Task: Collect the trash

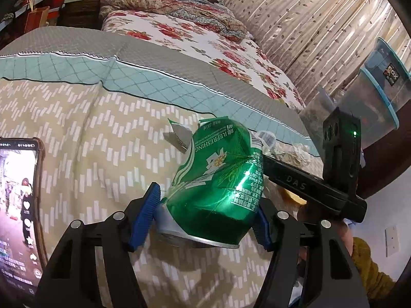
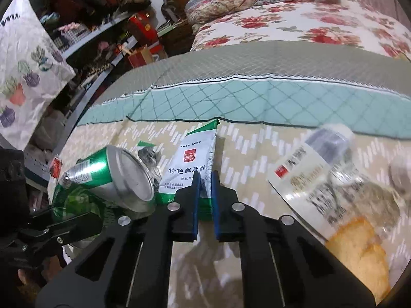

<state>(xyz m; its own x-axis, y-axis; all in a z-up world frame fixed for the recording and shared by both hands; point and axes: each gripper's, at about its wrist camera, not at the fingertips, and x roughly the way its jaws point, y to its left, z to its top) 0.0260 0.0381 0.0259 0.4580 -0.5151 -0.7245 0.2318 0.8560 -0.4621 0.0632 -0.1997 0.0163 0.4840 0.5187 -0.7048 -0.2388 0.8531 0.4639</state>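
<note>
A crushed green drink can [image 1: 218, 179] sits between the blue pads of my left gripper [image 1: 203, 220], which is shut on its lower end just above the beige patterned quilt [image 1: 84, 138]. The right wrist view shows the same can [image 2: 108, 177] at the left. My right gripper [image 2: 205, 179] has its jaws nearly together on the lower edge of a white and green snack wrapper [image 2: 192, 154] lying on the quilt. A torn wrapper corner [image 1: 179, 136] pokes out behind the can.
A lit phone [image 1: 18, 205] lies on the quilt at the left. A clear bag with a printed label and yellow cakes [image 2: 334, 192] lies to the right, blurred. A lidded plastic box [image 1: 380, 89] stands by the curtain. Cluttered shelves [image 2: 97, 33] line the left.
</note>
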